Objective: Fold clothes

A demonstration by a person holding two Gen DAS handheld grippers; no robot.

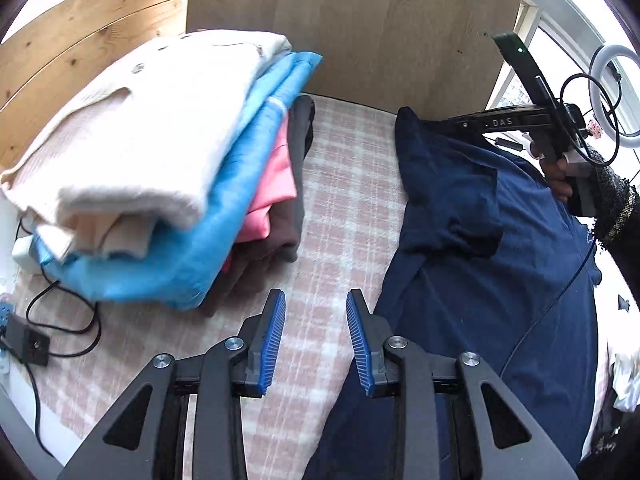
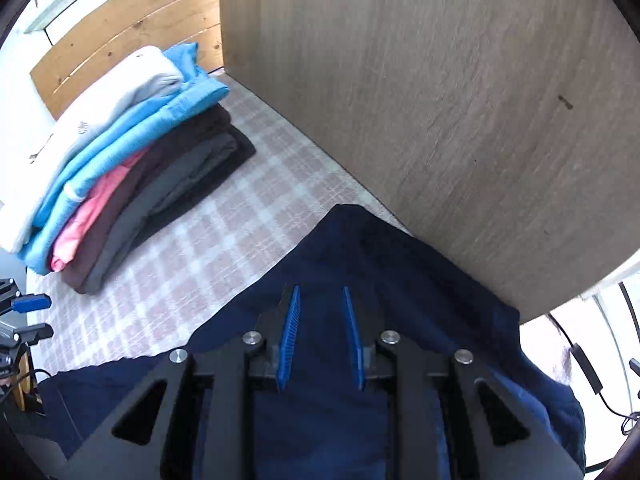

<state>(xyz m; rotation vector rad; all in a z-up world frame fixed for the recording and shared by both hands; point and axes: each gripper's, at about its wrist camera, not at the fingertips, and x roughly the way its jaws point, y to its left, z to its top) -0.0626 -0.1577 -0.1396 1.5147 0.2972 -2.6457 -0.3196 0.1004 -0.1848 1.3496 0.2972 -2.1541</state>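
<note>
Left gripper (image 1: 316, 312) wide, empty, low center over checked blanket (image 1: 344, 200). Right gripper (image 2: 320, 308) wide above navy shirt (image 2: 400, 264). Folded stack (image 1: 160, 160) upper left.

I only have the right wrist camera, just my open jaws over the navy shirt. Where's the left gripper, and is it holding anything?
Observer: The left gripper is open and empty. It is over the plaid blanket, between the folded stack and the navy shirt.
Operator: Is a sleeve folded in yet?
Observer: One sleeve appears to lie folded over onto the shirt's body.
Operator: Anything left of the stack?
Observer: A black cable and adapter lie beside it, near the blanket's edge.
</note>
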